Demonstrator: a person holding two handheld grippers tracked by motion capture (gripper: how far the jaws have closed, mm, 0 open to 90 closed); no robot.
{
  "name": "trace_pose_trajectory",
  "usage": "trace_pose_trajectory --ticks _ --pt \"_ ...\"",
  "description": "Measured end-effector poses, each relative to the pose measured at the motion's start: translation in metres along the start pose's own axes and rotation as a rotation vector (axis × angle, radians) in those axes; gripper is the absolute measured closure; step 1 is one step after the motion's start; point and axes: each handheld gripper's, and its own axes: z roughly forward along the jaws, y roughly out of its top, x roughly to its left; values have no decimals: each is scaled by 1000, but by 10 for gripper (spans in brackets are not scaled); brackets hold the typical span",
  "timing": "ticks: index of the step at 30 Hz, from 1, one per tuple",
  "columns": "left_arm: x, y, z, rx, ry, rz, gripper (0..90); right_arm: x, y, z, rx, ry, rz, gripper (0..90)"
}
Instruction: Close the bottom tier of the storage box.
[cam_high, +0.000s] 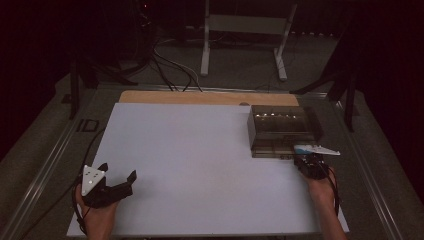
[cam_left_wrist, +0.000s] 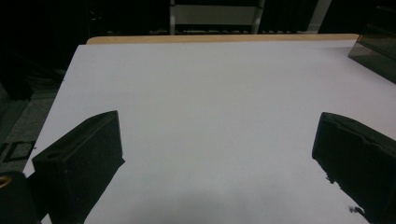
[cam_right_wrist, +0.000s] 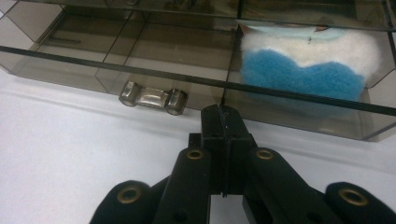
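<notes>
Drawer (cam_right_wrist: 140, 65) of a smoked clear-plastic organiser box (cam_high: 280, 125), pulled out toward us at the right side of the white tabletop (cam_high: 200, 165). In the right gripper view we see it divided by thin partitions into compartments; the one at the right holds a fluffy blue-and-white cloth pad (cam_right_wrist: 308, 60), the others look empty. A small clear handle (cam_right_wrist: 153, 98) projects from the drawer's front wall, left of the right gripper (cam_right_wrist: 223, 122), whose jaws are pressed fully together with nothing between them, their tips just short of the front wall, whether touching it we cannot tell. In the high view the right gripper (cam_high: 311, 165) sits at the near right corner of the box. The left gripper (cam_high: 117, 182) rests well apart near the tabletop's left front corner, its jaws spread wide and empty; the left gripper view shows only bare tabletop between them.

We judge the drawer light, rigid and smooth-walled: the hard plastic should slip under the jaws and could crack or scuff if squeezed hard, and the thin front wall offers little to pinch. The handle is the natural hold for pulling; for pushing the drawer home, closed jaws set flat against the front wall near its middle should keep it from skewing in its runners. The pad is soft, light and compressible, and should be easy to pinch from above.
</notes>
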Motion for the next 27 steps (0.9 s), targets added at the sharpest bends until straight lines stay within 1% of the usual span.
trace_pose_trajectory --ticks 4,9,21,27 --pt "-1 0 1 4 -4 9 33 0 0 0 -2 -3 0 900" --pt "-1 0 -1 1 -2 9 33 0 0 1 -4 -5 2 900" --pt "-2 0 -1 3 -1 12 33 -1 1 2 -11 -8 17 900" --pt "-2 0 -1 3 -1 12 33 -3 2 3 -13 -7 31 900"
